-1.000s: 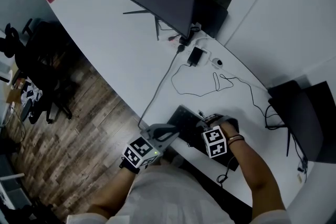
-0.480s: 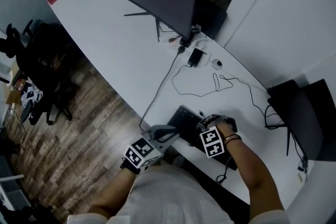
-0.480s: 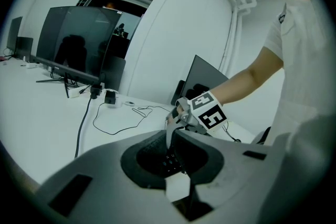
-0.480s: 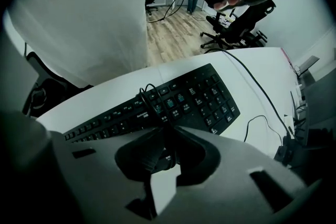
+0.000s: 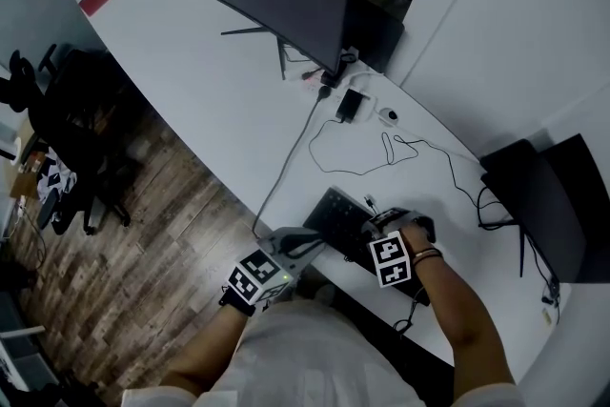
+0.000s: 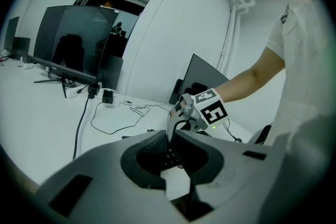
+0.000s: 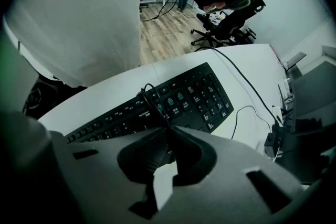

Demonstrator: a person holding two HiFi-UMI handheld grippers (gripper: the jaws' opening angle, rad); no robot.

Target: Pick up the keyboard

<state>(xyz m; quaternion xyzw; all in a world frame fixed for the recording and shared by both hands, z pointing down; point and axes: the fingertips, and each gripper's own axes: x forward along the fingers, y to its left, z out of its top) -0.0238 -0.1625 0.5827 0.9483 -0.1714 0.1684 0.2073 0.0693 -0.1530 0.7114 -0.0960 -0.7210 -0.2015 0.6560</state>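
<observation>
Head view: keyboard [image 5: 338, 213] on table [image 5: 238, 110], long axis spanning both tools. Left tool [image 5: 315, 243] at its left end, right tool [image 5: 379, 222] over its right half, nearer.

Left gripper view: left tool [image 6: 170, 136] clenched, empty; keyboard [image 6: 155, 145] just beyond tips.

Right gripper view: right tool [image 7: 168, 131] clenched; keyboard [image 7: 194, 97] crosswise ahead, at tips; grip unclear.

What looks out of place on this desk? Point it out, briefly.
A thin black cable loops up over the keys of the keyboard, which sits close to the near edge of the desk. More loose cable sprawls in open loops on the desk behind it. Nothing looks spilled or broken.
</observation>
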